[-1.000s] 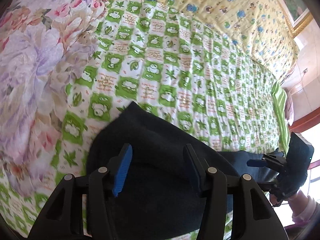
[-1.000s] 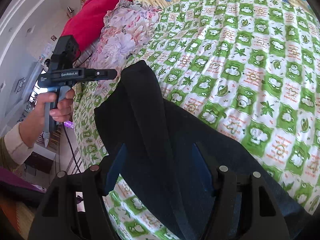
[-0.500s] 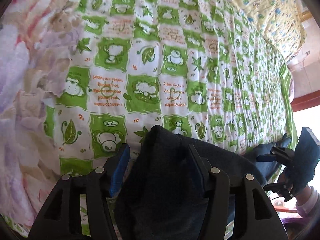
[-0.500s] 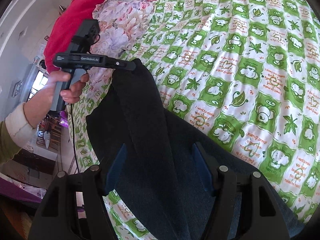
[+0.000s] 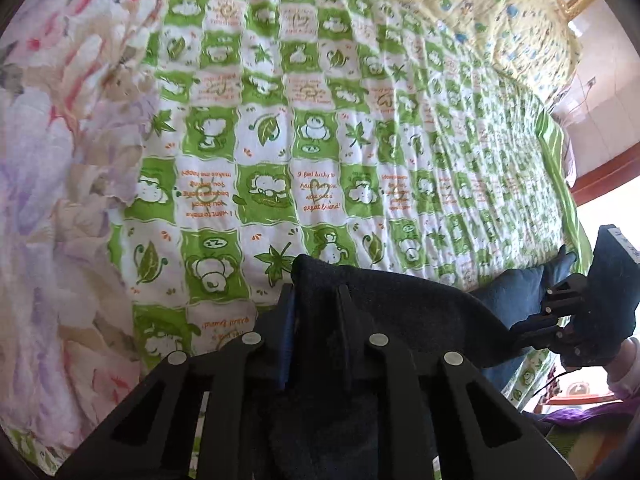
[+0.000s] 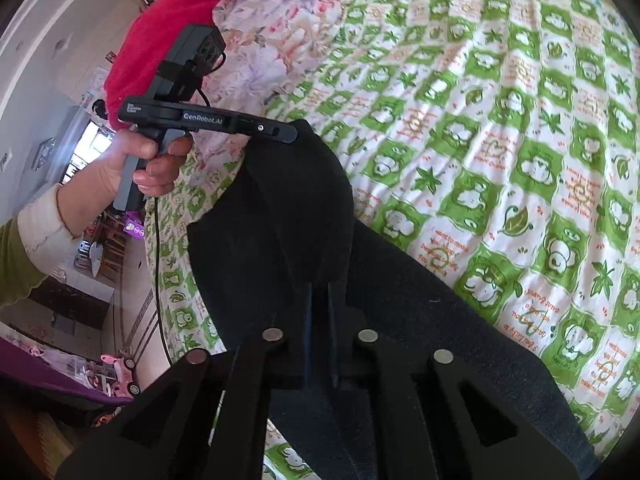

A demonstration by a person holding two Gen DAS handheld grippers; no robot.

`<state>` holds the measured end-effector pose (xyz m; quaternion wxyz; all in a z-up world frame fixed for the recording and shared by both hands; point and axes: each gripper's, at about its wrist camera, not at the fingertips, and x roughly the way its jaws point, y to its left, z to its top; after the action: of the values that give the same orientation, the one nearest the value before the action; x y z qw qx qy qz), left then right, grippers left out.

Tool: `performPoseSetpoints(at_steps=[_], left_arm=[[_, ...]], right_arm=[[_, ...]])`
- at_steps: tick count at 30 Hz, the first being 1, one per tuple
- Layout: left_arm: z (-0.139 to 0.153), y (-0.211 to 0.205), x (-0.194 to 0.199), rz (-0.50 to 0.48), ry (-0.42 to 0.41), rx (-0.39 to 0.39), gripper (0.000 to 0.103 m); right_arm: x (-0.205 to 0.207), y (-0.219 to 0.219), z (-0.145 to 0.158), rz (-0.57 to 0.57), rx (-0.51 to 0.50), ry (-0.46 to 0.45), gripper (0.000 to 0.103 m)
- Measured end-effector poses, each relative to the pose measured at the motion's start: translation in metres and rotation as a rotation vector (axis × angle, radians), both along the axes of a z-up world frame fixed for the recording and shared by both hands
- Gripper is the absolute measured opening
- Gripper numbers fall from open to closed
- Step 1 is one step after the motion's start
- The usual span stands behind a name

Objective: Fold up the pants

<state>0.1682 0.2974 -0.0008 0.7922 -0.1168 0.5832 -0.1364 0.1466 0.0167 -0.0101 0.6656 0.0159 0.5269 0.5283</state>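
Note:
Dark navy pants lie along the near edge of the bed, on a green and white checked sheet. My left gripper is shut on one corner of the pants. My right gripper is shut on another edge of the pants, and the cloth bunches up in front of it. In the right wrist view the left gripper pinches a raised corner of the cloth, with the hand behind it. In the left wrist view the right gripper holds the cloth at the far right.
A floral pillow lies at the left, with a red blanket behind it. A yellow patterned quilt covers the far end of the bed. The bed edge and floor with furniture show at the left of the right wrist view.
Both grippers have closed from open onto the pants. The left gripper has moved towards the right gripper and lifted its corner, so the cloth bunches up between them.

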Motion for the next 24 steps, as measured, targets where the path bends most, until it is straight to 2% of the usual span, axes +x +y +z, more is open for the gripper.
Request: performPoseSetpoints(at_steps=[3,8,12,14,15,17,18,19,21,23,24], left_arm=[[0.013,-0.001,-0.015,0.005,-0.042,0.006,0.012],[0.029,0.0,-0.041,0.043,-0.102,-0.007,0.01],[0.032,0.0,-0.066,0.084,-0.119,-0.024,0.01],[0.029,-0.001,-0.072,0.092,-0.117,-0.03,0.009],[0.027,0.0,-0.075,0.098,-0.116,-0.035,0.009],[0.025,-0.001,-0.081,0.106,-0.116,-0.041,0.009],[0.024,-0.001,-0.082,0.108,-0.115,-0.043,0.009],[0.023,-0.002,-0.085,0.111,-0.118,-0.045,0.009],[0.023,-0.002,-0.088,0.116,-0.12,-0.048,0.009],[0.022,-0.001,-0.089,0.12,-0.12,-0.053,0.009],[0.022,0.0,-0.091,0.124,-0.119,-0.054,0.009]], right_arm=[[-0.006,-0.004,0.013,-0.001,0.041,-0.019,0.002],[-0.025,-0.005,0.03,0.04,0.074,-0.046,0.001],[-0.028,-0.005,0.024,0.014,0.03,-0.044,0.001],[-0.025,-0.005,0.016,-0.007,-0.017,-0.037,0.005],[-0.024,-0.005,0.012,-0.012,-0.021,-0.031,0.009],[-0.023,-0.002,0.006,-0.018,-0.033,-0.024,0.024],[-0.024,0.0,0.003,-0.024,-0.057,-0.036,0.048],[-0.025,0.002,0.001,-0.031,-0.075,-0.057,0.062],[-0.028,0.004,-0.002,-0.033,-0.069,-0.077,0.062],[-0.029,0.007,-0.009,-0.027,-0.082,-0.049,0.051],[-0.029,0.009,-0.012,-0.022,-0.081,-0.034,0.038]])
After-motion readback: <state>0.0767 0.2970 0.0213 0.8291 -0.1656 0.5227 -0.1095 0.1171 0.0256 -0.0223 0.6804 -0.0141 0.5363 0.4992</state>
